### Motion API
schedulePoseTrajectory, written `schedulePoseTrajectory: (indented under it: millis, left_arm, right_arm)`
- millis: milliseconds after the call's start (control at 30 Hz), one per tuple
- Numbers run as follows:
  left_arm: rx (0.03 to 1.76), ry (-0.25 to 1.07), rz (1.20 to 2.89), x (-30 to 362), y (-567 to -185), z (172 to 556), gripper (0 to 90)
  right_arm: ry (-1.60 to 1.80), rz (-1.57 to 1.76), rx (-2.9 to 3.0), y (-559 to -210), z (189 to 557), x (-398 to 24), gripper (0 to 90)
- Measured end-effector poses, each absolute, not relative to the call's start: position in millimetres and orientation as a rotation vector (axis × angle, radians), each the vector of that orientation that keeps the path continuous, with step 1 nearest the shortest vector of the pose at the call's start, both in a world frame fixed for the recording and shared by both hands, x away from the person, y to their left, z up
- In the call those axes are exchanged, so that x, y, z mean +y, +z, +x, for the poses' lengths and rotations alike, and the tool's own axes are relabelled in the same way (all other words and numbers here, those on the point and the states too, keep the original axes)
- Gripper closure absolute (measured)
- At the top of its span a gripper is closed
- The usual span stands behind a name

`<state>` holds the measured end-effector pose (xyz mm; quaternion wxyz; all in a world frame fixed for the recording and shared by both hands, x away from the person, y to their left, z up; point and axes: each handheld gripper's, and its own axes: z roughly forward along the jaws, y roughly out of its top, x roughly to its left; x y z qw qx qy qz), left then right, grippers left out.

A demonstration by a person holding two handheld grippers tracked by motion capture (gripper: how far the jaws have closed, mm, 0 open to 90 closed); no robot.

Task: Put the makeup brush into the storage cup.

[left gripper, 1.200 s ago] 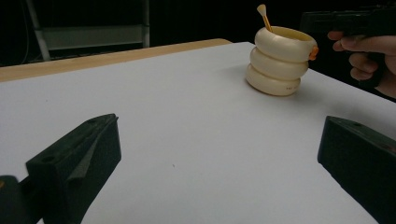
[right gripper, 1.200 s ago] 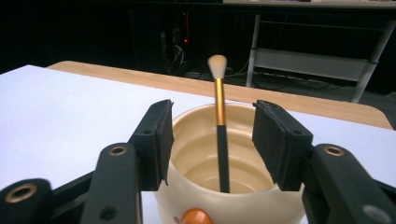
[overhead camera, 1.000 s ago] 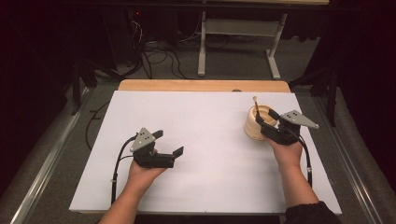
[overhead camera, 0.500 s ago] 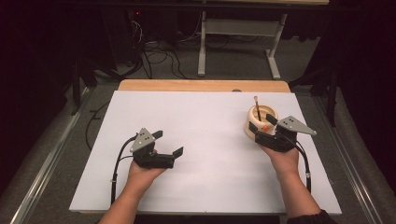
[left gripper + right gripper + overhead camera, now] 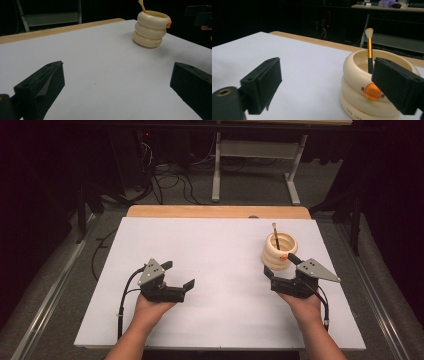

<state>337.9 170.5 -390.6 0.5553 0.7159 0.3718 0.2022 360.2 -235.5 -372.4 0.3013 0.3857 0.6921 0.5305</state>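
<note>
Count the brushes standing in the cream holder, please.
1. A single brush stands inside the cream holder at the right side of the table; the holder's wall could hide a shorter one.

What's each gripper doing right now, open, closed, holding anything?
Left gripper: open, empty, over bare white table.
Right gripper: open, empty, jaws beside the cream ringed holder with a brush in it.
</note>
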Motion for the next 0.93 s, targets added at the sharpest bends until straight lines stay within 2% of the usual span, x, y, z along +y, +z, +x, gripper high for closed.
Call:
schedulePoseTrajectory:
  millis: [100, 400, 933]
  left_arm:
    - [0.879, 0.479, 1.692, 171, -390, 337, 0.2]
    - [0.873, 0.487, 1.696, 173, -389, 328, 0.2]
    - [0.871, 0.486, 1.695, 172, -389, 329, 0.2]
  right_arm:
    - [1.402, 1.037, 1.831, -373, 357, -236, 1.3]
    - [1.406, 0.995, 1.853, -377, 334, -241, 1.0]
    - [1.408, 0.991, 1.845, -377, 335, -244, 1.0]
